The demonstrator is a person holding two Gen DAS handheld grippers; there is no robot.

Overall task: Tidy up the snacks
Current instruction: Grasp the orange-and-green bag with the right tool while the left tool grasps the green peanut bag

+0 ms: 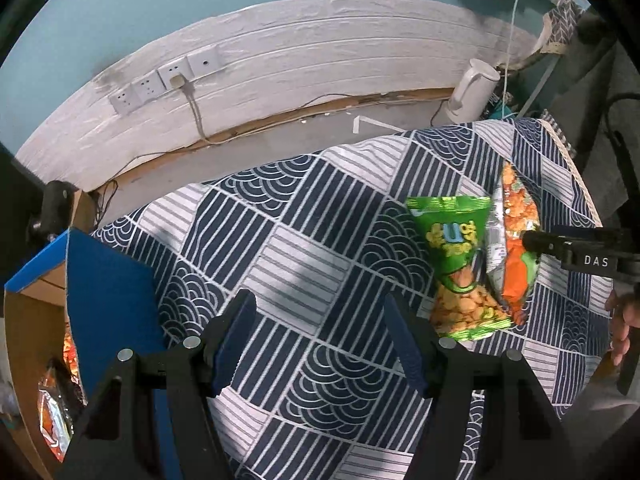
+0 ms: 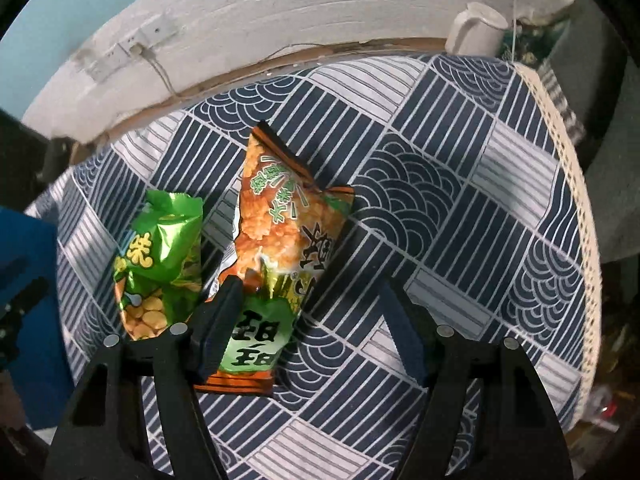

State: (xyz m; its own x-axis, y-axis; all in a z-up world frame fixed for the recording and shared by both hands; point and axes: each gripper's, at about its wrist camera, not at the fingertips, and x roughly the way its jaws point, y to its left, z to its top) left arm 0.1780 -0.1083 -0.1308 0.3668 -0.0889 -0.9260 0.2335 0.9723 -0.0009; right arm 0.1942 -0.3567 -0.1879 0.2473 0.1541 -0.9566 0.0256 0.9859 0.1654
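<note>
A green snack bag point(image 1: 460, 264) and an orange-and-green snack bag point(image 1: 516, 248) lie side by side on the patterned tablecloth point(image 1: 280, 240). My left gripper point(image 1: 320, 320) is open and empty, hovering over the cloth to the left of the bags. My right gripper point(image 2: 308, 308) is open over the orange bag point(image 2: 276, 248), its left finger point(image 2: 220, 316) at the bag's left edge; the green bag point(image 2: 160, 260) lies just left of it. In the left wrist view the right gripper point(image 1: 532, 242) reaches the orange bag from the right.
A cardboard box with blue flaps point(image 1: 104, 300) stands at the left, with snack bags point(image 1: 56, 400) inside. A white kettle point(image 1: 472, 92) sits at the table's far edge. Wall sockets point(image 1: 168, 80) with a cable are behind. The table's right edge point(image 2: 576, 200) drops off.
</note>
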